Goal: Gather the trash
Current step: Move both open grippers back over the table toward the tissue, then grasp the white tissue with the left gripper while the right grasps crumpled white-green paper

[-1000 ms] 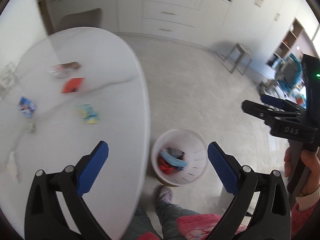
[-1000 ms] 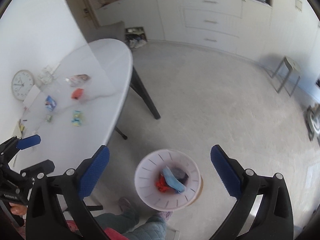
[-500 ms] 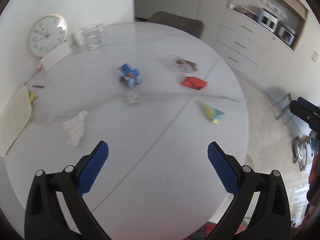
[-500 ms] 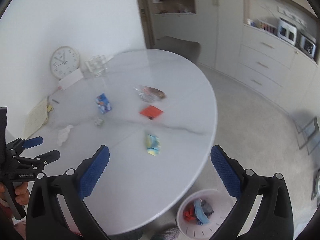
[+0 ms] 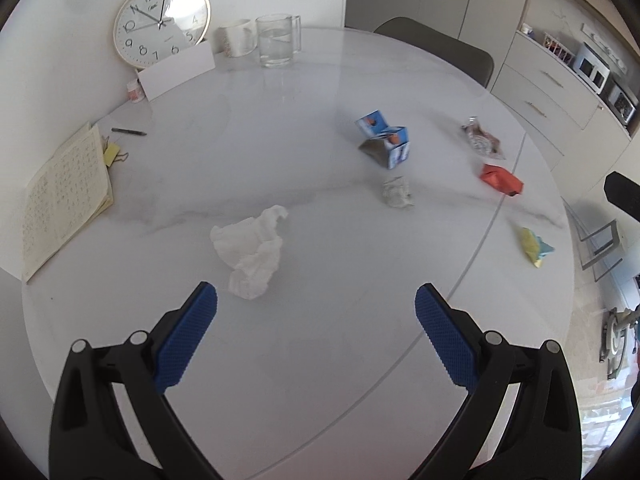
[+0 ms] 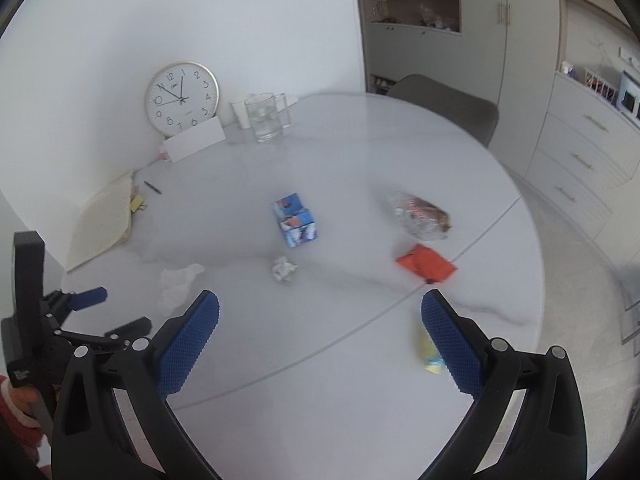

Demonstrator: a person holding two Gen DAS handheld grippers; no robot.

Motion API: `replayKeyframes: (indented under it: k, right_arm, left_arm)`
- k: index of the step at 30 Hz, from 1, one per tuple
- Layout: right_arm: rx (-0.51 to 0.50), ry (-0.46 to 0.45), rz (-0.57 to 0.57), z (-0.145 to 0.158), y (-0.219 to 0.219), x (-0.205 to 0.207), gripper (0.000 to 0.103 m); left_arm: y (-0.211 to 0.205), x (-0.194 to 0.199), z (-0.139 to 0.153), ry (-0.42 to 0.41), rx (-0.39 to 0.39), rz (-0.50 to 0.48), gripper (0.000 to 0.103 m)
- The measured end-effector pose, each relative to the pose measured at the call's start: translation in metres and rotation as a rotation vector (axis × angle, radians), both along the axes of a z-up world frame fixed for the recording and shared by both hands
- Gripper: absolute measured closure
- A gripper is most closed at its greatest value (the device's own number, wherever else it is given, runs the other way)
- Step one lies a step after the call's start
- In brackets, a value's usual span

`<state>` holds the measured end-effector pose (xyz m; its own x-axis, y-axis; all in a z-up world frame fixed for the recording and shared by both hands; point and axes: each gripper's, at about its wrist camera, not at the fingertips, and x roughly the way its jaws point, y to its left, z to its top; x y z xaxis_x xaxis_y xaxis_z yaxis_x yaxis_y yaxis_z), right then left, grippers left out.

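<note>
Litter lies scattered on a round white table (image 5: 320, 360). A crumpled white tissue (image 5: 250, 250) sits just ahead of my open left gripper (image 5: 316, 308), toward its left finger. Farther off are a small paper ball (image 5: 397, 193), a blue carton (image 5: 384, 144), a clear wrapper (image 5: 482, 143), a red packet (image 5: 501, 179) and a yellow wrapper (image 5: 536, 246). My right gripper (image 6: 320, 316) is open above the table (image 6: 320, 380), with the yellow wrapper (image 6: 429, 354) beside its right finger. In its view are the red packet (image 6: 427, 263), the blue carton (image 6: 295, 220), the tissue (image 6: 176, 284) and my left gripper (image 6: 108, 312).
At the table's far side stand a wall clock (image 5: 161, 22), a white card (image 5: 176, 72), a mug (image 5: 239, 38) and a glass jug (image 5: 278, 40). A notebook (image 5: 64, 200), clip and pen (image 5: 128, 132) lie at the left. A grey chair (image 5: 436, 48) and cabinets (image 5: 552, 88) are behind.
Both grippers have swung up from the bin on the floor to face the tabletop. The left one has come closer to the white tissue. Both stayed open.
</note>
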<state>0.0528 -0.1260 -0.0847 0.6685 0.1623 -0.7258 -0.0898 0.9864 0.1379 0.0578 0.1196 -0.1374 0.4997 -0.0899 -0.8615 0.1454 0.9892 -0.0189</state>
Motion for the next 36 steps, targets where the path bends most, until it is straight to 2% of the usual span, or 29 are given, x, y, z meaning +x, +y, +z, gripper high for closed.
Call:
replayKeyframes:
  k: [7,14,18,24,31,34,36]
  right_arm:
    - [0.001,0.093,-0.009,-0.036,0.029,0.049,0.002]
    - [0.049,0.188,-0.034,-0.072,0.04,0.088,0.002]
    - [0.059,0.23,-0.063,-0.089,0.044,0.109,0.002]
    - [0.149,0.294,-0.089,-0.109,0.042,0.133,0.002]
    - [0.141,0.314,-0.054,-0.121,0.054,0.145,0.002]
    - [0.075,0.32,-0.031,-0.13,0.065,0.151,0.002]
    - [0.005,0.308,-0.017,-0.135,0.072,0.154,0.005]
  left_arm:
    - [0.027,0.039,-0.045,0.052,-0.014,0.016,0.008]
    - [0.037,0.083,-0.082,0.1,-0.044,0.069,0.008]
    - [0.036,0.102,-0.096,0.123,-0.038,0.082,0.008]
    - [0.035,0.111,-0.102,0.133,-0.026,0.088,0.009]
    - [0.04,0.114,-0.11,0.154,-0.023,0.106,0.026]
    - [0.042,0.116,-0.114,0.151,-0.008,0.121,0.04]
    - [0.04,0.117,-0.114,0.139,0.032,0.113,0.059]
